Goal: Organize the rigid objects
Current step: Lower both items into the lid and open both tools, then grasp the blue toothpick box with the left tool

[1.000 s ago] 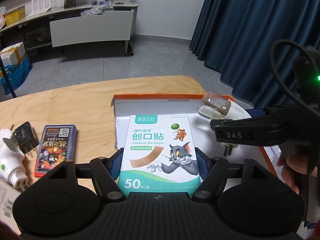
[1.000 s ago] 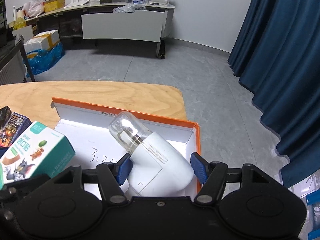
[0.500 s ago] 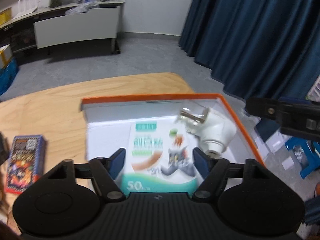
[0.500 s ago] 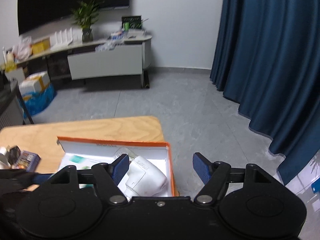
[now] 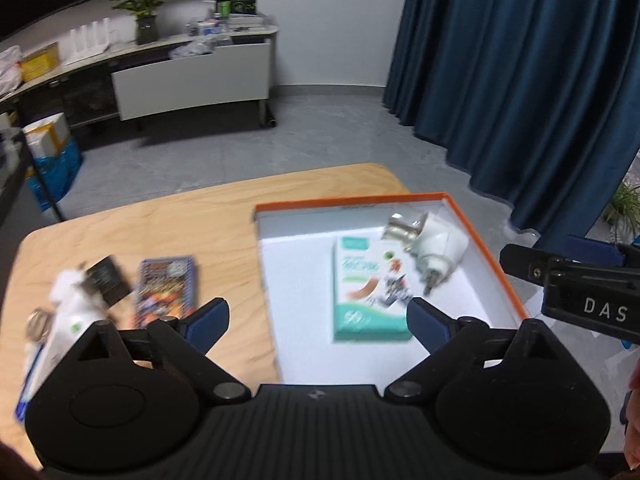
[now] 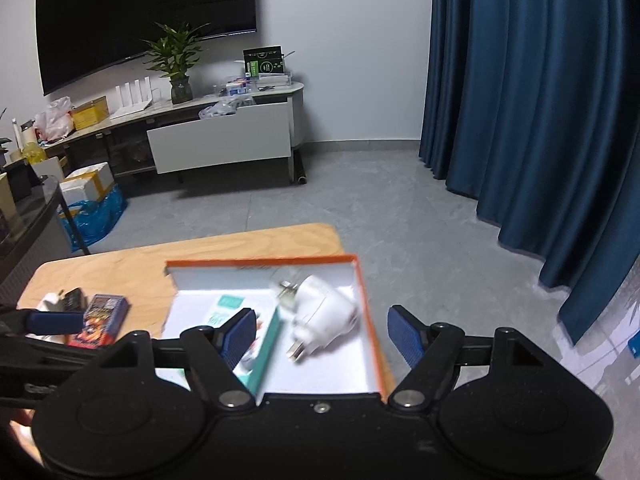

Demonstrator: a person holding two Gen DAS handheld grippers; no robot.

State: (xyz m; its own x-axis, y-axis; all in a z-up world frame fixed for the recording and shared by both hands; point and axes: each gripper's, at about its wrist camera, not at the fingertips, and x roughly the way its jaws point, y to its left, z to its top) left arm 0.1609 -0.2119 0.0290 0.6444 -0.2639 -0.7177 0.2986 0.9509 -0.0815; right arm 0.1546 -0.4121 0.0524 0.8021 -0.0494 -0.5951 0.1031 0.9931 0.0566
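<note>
The left gripper (image 5: pixel 316 320) and right gripper (image 6: pixel 320 334) are both opening, empty. Beyond them, the bandage box (image 5: pixel 370 286) and white plug-in lamp (image 5: pixel 434 246), blurred, lie inside the orange-rimmed box (image 5: pixel 484 256). Apparently a card pack (image 5: pixel 168 286) lies outside on the table (image 5: pixel 168 224).

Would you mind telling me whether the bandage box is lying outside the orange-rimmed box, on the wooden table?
No, the bandage box lies inside the orange-rimmed box, beside the white plug-in device.

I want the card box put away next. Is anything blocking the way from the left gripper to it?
Nothing visible blocks it. The left gripper, its jaws opening and empty, hangs above the table; the card box lies in the open, with only a black adapter beside it.
</note>
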